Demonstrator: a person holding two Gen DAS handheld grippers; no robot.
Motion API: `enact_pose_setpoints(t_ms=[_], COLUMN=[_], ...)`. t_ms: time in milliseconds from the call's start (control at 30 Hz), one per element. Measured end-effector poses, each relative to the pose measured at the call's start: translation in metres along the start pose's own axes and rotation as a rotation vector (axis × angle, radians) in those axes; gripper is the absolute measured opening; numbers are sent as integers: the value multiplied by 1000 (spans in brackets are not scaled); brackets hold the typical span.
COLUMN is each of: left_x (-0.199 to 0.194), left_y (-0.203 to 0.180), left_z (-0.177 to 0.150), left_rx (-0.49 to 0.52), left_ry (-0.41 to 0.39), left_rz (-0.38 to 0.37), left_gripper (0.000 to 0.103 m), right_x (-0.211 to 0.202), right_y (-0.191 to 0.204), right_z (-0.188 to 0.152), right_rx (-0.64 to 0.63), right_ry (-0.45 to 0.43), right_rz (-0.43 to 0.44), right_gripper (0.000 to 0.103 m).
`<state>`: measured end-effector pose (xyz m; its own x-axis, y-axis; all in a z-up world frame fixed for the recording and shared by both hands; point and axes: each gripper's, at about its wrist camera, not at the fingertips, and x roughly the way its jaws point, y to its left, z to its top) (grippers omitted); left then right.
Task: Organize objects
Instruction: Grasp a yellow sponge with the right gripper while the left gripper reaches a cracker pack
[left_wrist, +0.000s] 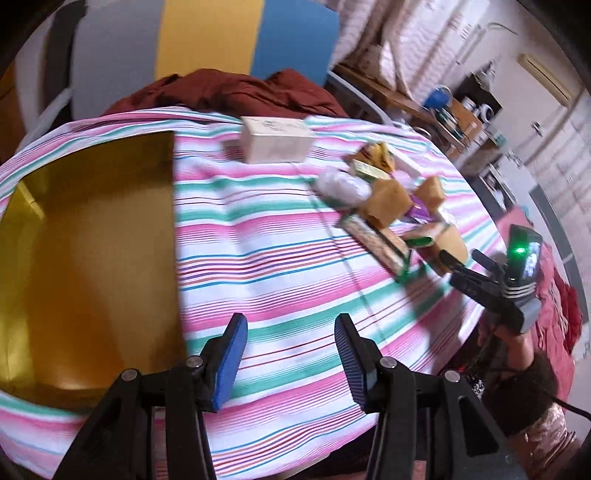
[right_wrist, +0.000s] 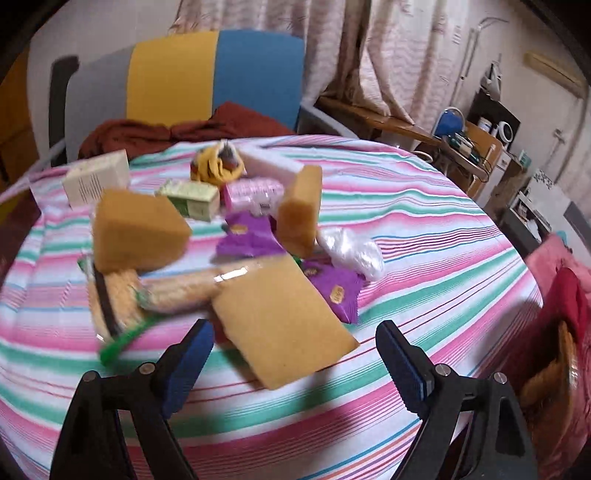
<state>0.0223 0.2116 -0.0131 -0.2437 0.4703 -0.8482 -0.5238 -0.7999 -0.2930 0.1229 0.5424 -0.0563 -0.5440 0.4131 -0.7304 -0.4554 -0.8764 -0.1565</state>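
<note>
A pile of small objects lies on the striped tablecloth (right_wrist: 424, 229): tan sponges (right_wrist: 136, 230), purple packets (right_wrist: 334, 288), a pink packet (right_wrist: 255, 194), a green-and-white box (right_wrist: 192, 199), a clear plastic bag (right_wrist: 351, 251) and biscuit packs (right_wrist: 177, 291). My right gripper (right_wrist: 291, 354) is open, with a flat tan sponge (right_wrist: 280, 321) just ahead of its jaws. My left gripper (left_wrist: 290, 350) is open and empty over the cloth, right of an open gold box (left_wrist: 88, 258). The pile (left_wrist: 388, 206) and the right gripper (left_wrist: 461, 264) show at the right in the left wrist view.
A cream carton (left_wrist: 275, 138) stands at the table's far side, also in the right wrist view (right_wrist: 98, 177). A dark red cloth (right_wrist: 184, 133) lies on a chair (right_wrist: 221, 77) behind the table. Shelves with clutter (right_wrist: 476, 144) stand at the far right.
</note>
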Motion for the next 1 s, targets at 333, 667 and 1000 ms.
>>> enact_pose_setpoints(t_ms=[333, 667, 1000], left_x=[62, 122, 168], left_y=[-49, -77, -110], left_z=[26, 61, 89], left_rx=[20, -159, -107], left_ry=[93, 105, 90], left_rz=[-173, -223, -117], left_gripper=[79, 87, 97], right_x=[9, 0, -6], right_y=[-4, -25, -20], right_z=[-6, -29, -33], right_rx=[77, 307, 301], right_ry=[3, 77, 68], right_rz=[67, 258, 251], right_gripper=[66, 66, 66])
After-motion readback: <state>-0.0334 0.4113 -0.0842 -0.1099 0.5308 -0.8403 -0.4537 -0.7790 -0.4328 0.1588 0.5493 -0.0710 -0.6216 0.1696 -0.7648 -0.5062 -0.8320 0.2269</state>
